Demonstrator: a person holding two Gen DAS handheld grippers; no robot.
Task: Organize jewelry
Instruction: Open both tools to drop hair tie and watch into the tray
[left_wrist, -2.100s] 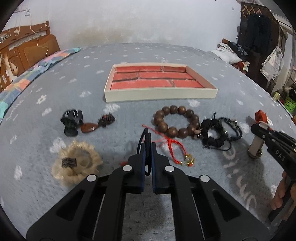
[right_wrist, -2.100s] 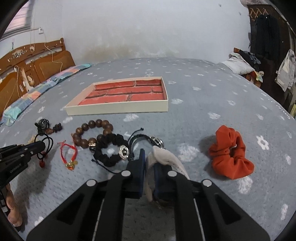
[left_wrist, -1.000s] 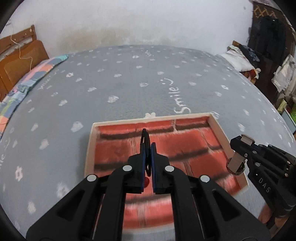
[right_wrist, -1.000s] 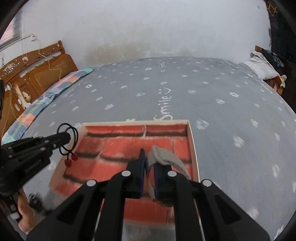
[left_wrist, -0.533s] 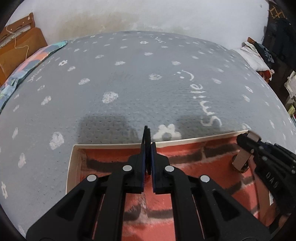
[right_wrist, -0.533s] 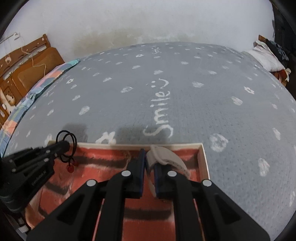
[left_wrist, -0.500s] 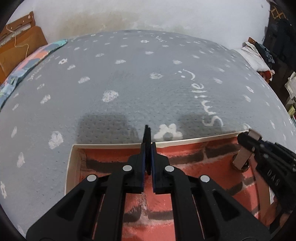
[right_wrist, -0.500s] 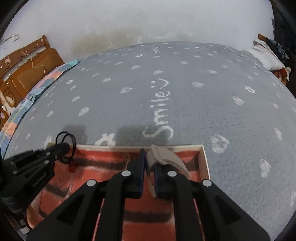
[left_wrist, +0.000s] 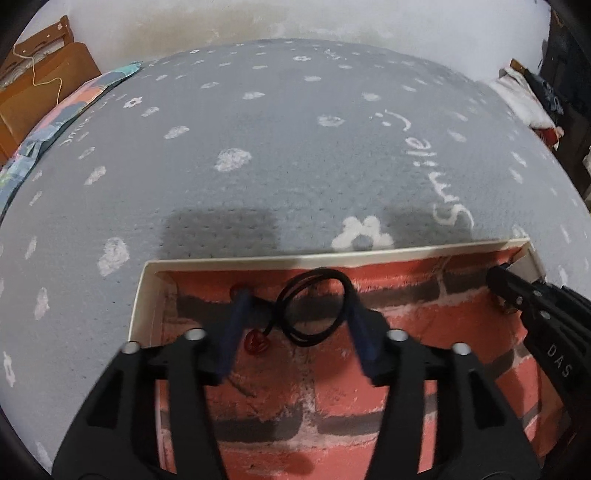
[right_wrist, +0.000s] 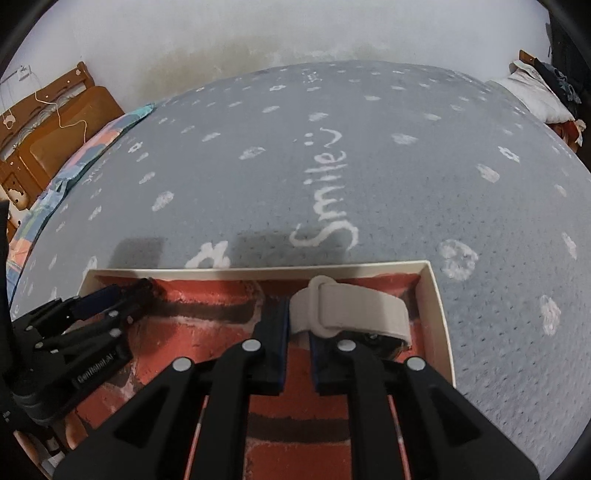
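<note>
Left wrist view looks down on a grey blanket (left_wrist: 258, 155) dotted with white flowers, and at its near edge a shallow cream-walled tray (left_wrist: 144, 306) lined with a red brick print. I hold my left tongs (left_wrist: 295, 325) over the tray's far left corner. Half a second ago they were pressed together on a black cord with red charms; now they are spread wide, and the cord (left_wrist: 314, 314) lies loose on the tray floor between the two fingers, apart from the left one and just beside or touching the right one, I cannot tell which. One red charm (left_wrist: 255, 341) sits by the left finger. I judge that piece delivered, so this hand can go back for the next item.

The right wrist view shows the same tray (right_wrist: 439, 314) from its far right corner. My right tongs (right_wrist: 297, 332) were clamped on a pale watch strap; now a gap shows between the fingers. The strap (right_wrist: 354, 312) loops across them and leans on the right finger, its dark case low against the tray's right wall. I cannot tell if it rests fully on the floor. The tongs look partly spread, with the watch released or nearly so.
</note>
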